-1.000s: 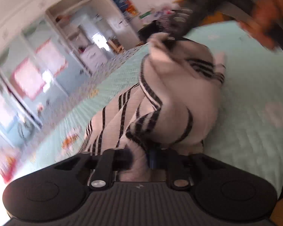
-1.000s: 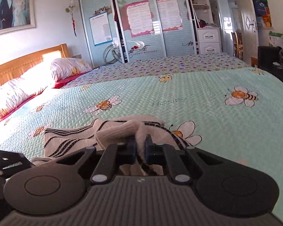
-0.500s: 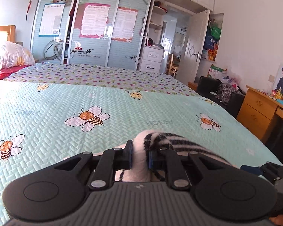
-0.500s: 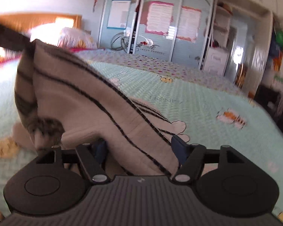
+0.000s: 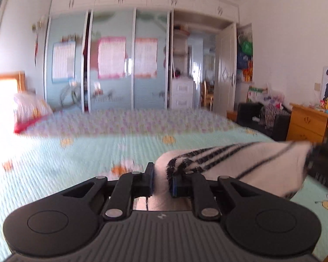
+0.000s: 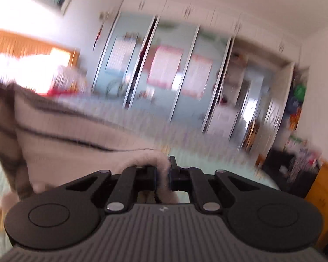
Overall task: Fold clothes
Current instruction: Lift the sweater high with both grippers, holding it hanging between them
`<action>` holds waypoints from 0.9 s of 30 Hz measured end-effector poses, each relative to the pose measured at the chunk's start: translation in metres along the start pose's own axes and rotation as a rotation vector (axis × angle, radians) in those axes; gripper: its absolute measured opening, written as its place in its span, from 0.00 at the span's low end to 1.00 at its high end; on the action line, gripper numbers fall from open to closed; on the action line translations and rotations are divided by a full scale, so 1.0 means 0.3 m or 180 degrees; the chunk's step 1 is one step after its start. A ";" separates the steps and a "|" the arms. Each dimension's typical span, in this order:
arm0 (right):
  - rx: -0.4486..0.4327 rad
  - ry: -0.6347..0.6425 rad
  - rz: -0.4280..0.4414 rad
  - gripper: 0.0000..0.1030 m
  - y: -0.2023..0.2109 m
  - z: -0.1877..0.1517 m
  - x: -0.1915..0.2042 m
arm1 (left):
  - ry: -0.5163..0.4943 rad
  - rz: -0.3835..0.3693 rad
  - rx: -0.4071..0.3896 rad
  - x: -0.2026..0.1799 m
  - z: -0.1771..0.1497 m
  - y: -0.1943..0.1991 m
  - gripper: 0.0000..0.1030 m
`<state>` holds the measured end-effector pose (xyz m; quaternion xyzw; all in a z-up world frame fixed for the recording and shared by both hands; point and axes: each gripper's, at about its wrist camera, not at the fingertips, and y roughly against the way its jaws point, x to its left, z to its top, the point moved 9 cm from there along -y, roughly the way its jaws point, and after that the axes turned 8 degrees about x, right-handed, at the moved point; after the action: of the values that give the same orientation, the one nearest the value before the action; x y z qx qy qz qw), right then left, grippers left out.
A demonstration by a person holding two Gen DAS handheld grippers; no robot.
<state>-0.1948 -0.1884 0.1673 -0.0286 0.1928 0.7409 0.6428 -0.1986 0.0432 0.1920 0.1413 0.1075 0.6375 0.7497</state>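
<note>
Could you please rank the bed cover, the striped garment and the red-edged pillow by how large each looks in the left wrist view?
1. bed cover, filling the middle of the view.
2. striped garment, though it looks big partly because it hangs close to the camera, clamped in the left gripper.
3. red-edged pillow, far off and blurred.

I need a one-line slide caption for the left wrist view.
Left gripper clamps a fold of the black-striped white sweater, held up above the bee-print bedspread.

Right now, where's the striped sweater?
The striped sweater is held above the bee-print bedspread, stretched between the left gripper and the right gripper, both shut on it.
</note>
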 end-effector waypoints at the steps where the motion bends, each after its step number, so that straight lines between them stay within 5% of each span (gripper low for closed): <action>1: -0.0179 0.0017 -0.0049 0.08 0.033 0.085 -0.024 | -0.0051 0.0019 -0.0143 0.001 0.056 0.040 0.15; 9: -0.1281 0.0147 -0.0211 0.08 0.288 0.604 -0.143 | -0.0374 0.0344 -0.1256 0.019 0.508 0.382 0.06; 14: -0.1557 0.0041 -0.0092 0.08 0.381 0.727 -0.195 | -0.0515 0.0443 -0.1577 -0.004 0.643 0.509 0.03; 19: -0.1467 0.0101 0.0031 0.08 0.369 0.705 -0.164 | -0.0544 0.0309 -0.1329 -0.011 0.587 0.481 0.03; 25: -0.1074 0.0367 0.0088 0.08 0.277 0.580 -0.035 | -0.0453 0.0035 -0.0714 0.016 0.290 0.351 0.10; 27: -0.0956 0.0401 0.0101 0.08 0.251 0.542 -0.004 | -0.0583 -0.0081 -0.0618 -0.028 0.189 0.347 0.26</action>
<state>-0.2338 -0.1445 0.3368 -0.1678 0.1202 0.7682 0.6061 -0.2769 0.0459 0.2814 0.1244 -0.0219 0.6198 0.7745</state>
